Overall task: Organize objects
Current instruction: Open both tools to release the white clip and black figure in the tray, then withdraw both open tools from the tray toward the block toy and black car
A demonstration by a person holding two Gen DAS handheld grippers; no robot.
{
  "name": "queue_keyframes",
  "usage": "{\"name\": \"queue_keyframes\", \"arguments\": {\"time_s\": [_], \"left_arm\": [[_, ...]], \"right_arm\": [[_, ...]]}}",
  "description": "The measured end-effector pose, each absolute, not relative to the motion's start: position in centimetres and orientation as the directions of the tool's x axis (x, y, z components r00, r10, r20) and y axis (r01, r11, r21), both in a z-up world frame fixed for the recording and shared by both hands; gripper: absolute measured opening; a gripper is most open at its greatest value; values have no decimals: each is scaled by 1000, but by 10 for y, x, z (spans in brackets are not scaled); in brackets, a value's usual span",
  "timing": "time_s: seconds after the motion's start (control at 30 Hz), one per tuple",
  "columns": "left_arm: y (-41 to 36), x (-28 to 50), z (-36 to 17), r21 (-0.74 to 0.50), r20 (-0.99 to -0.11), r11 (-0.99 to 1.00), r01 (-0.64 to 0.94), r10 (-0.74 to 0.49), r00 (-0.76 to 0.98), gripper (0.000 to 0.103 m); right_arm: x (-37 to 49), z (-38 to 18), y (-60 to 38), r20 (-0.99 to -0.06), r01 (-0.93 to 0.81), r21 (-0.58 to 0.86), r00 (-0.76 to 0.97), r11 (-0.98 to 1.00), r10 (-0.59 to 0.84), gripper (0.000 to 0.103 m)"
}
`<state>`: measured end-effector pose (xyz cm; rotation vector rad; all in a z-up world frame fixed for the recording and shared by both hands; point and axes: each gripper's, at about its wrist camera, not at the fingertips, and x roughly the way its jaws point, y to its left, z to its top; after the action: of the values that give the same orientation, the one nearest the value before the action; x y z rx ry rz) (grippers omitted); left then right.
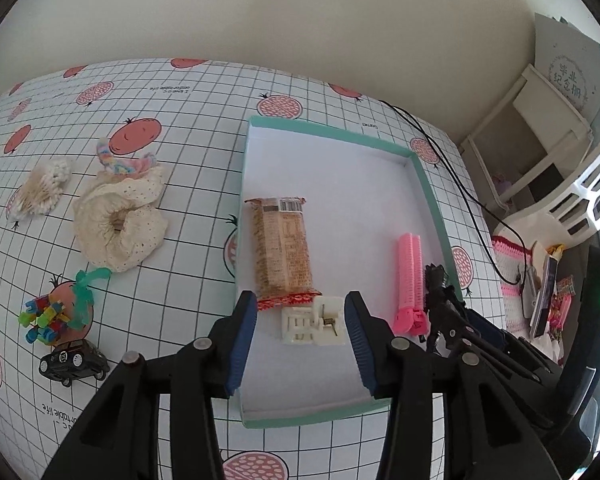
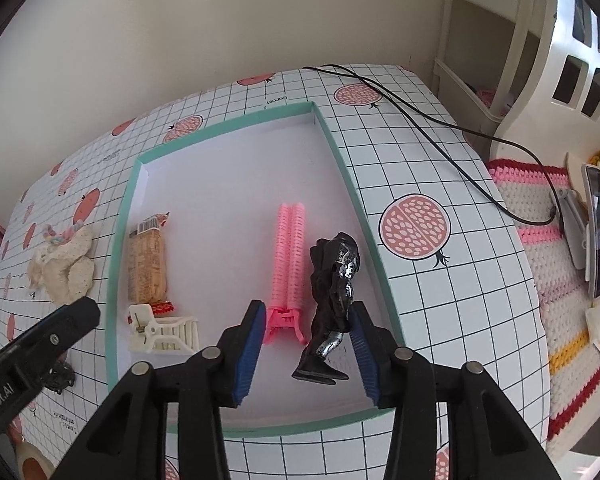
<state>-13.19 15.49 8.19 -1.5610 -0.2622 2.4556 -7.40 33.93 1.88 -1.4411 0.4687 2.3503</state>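
Grid-print pomegranate tablecloth (image 1: 172,184) over the table, cream wall behind, white shelving at right of frame.

Teal-rimmed shallow white tray (image 2: 342,152) mid-frame holds wrapped biscuit bar (image 2: 147,264), cream clip (image 2: 162,330), pink comb roller (image 2: 288,256), black figurine (image 2: 334,280). Right gripper (image 2: 308,344) jaws apart around the figurine's legs; left gripper (image 1: 300,340) jaws apart above the clip. Black cable (image 2: 440,136) upper right. Scrunchie (image 1: 118,220), cotton swabs (image 1: 40,192), toy car (image 1: 74,362) left.

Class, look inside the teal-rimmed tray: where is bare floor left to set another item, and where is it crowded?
Free: the tray's far half beyond the snack bar and pink hair curler, plus the strip between them. Crowded: the near end, with the white clip, black figurine and both open grippers.
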Motion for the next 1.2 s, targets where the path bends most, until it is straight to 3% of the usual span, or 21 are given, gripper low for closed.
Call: {"name": "queue_keyframes", "arguments": {"time_s": [0.5,0.57,0.7,0.77,0.87,1.0,1.07,1.2], "left_arm": [[117,-141,63,-190,-885,-979,68,141,-444,63],[113,-142,61,-170,-885,-982,85,114,-451,76],[104,-142,59,-123,-886,-984,130,50,-460,84],[98,-143,58,-121,-888,-982,147,41,-458,87],[93,-143,55,-107,-889,-980,166,20,-458,96],[90,-143,54,-87,-884,-980,181,-7,-467,96],[89,-143,57,-79,-877,-979,188,-22,-481,103],[88,-143,61,-71,-863,-980,188,-34,-504,103]], "right_arm": [[-79,11,329,-898,-420,95,-427,-903,104,73],[-80,10,326,-897,-411,92,-430,-907,103,80],[-83,9,320,-894,-386,83,-437,-919,103,88],[-84,9,317,-891,-379,81,-442,-922,103,100],[-85,9,315,-889,-373,79,-446,-924,104,103],[-85,9,314,-888,-372,73,-446,-925,110,103],[-85,9,313,-887,-375,72,-448,-924,113,103],[-85,9,313,-886,-379,70,-448,-923,117,103]]}}
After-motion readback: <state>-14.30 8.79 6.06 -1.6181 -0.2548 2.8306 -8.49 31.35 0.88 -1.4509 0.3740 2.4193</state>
